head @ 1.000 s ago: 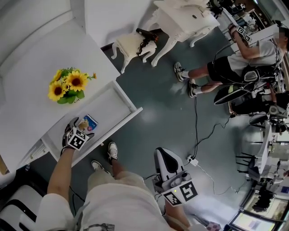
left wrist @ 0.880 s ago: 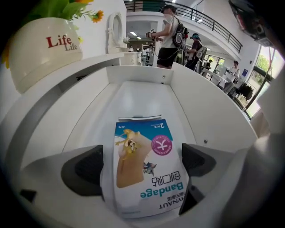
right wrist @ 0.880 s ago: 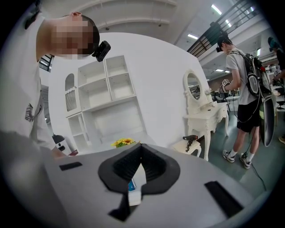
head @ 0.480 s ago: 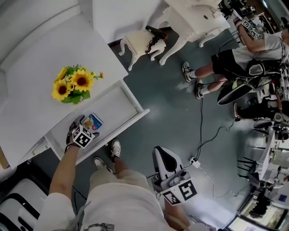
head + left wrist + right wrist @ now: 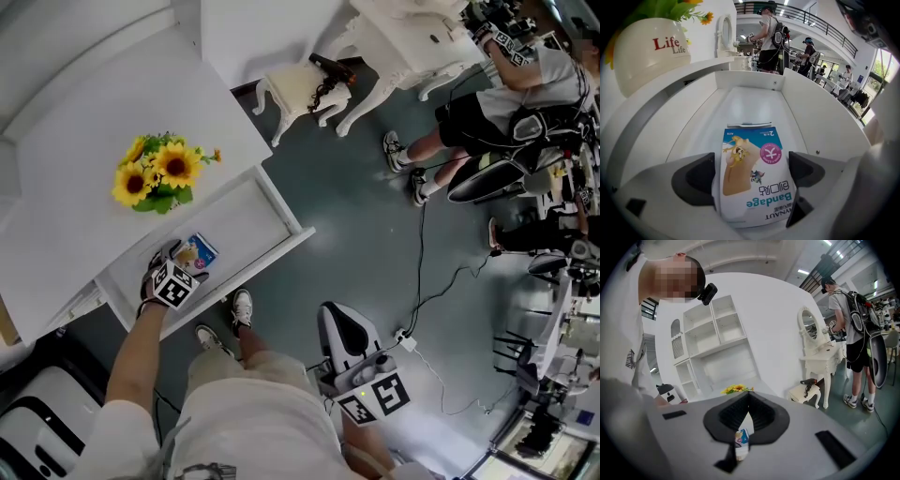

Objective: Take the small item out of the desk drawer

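A small blue and white bandage box (image 5: 198, 253) (image 5: 752, 176) lies flat in the open white desk drawer (image 5: 281, 251) (image 5: 820, 126). My left gripper (image 5: 178, 264) (image 5: 751, 173) reaches down into the drawer, and its two dark pads press on the box's left and right sides. My right gripper (image 5: 339, 323) (image 5: 748, 397) hangs low beside my body over the floor, away from the desk, shut with nothing in it. In the right gripper view the box shows far off through the slit between the jaws.
A white pot of sunflowers (image 5: 159, 173) (image 5: 651, 51) stands on the desk top (image 5: 94, 159) just behind the drawer. On the floor are a white stool with a hair dryer (image 5: 305, 89), a dressing table (image 5: 403, 37), a cable and power strip (image 5: 405, 339), and people at the right (image 5: 487, 103).
My left gripper has slid a little further into the drawer, so its jaws now flank the box. The right gripper has hardly moved. The head view has shifted slightly.
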`<state>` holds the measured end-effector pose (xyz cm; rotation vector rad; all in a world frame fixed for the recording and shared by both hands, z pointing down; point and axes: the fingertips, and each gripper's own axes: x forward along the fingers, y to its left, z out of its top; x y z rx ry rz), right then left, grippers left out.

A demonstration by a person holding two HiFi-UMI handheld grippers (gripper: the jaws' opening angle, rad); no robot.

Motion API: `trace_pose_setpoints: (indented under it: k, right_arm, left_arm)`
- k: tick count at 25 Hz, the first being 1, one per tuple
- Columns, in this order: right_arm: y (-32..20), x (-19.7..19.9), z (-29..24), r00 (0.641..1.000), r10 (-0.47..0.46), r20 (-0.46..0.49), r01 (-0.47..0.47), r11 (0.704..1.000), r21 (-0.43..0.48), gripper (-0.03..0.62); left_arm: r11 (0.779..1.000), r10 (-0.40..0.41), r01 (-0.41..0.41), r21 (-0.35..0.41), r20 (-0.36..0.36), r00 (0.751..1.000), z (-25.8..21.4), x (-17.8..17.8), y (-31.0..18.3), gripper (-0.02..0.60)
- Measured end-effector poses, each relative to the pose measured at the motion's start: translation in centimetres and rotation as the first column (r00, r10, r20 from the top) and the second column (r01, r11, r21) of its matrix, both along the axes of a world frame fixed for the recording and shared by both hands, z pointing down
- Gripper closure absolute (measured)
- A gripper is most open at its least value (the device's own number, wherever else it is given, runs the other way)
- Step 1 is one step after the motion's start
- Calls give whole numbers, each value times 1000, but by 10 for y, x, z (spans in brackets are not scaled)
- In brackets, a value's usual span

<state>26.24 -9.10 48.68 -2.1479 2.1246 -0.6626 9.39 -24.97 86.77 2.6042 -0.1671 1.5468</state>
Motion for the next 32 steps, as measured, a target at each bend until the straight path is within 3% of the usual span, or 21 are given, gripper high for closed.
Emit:
trace_pose_setpoints:
  k: [4,12,21,27,32]
  right_arm:
    - [3,0,-5,1000,5,-5,-5,1000,12,583]
    - [16,-2,-15,1000,11,-19,-10,999,31,583]
    - [10,-28,-31,998,-61,-6,61,994,86,583]
    - [-3,-62,-42,988,-155,-16,156,979,128,583]
    - [-8,-88,-56,972,-232,-29,234,959,159,583]
  left_arm:
    - [1000,-17,17,-5,19,1000,-2,-1,5,134]
    - [996,-84,84,-7,34,996,-7,-7,11,152]
    - [983,-177,181,33,-95,980,-67,-14,1,150]
    - [957,-266,284,59,-214,940,-109,-36,1,150]
    - [916,-354,396,69,-329,876,-151,-64,2,150]
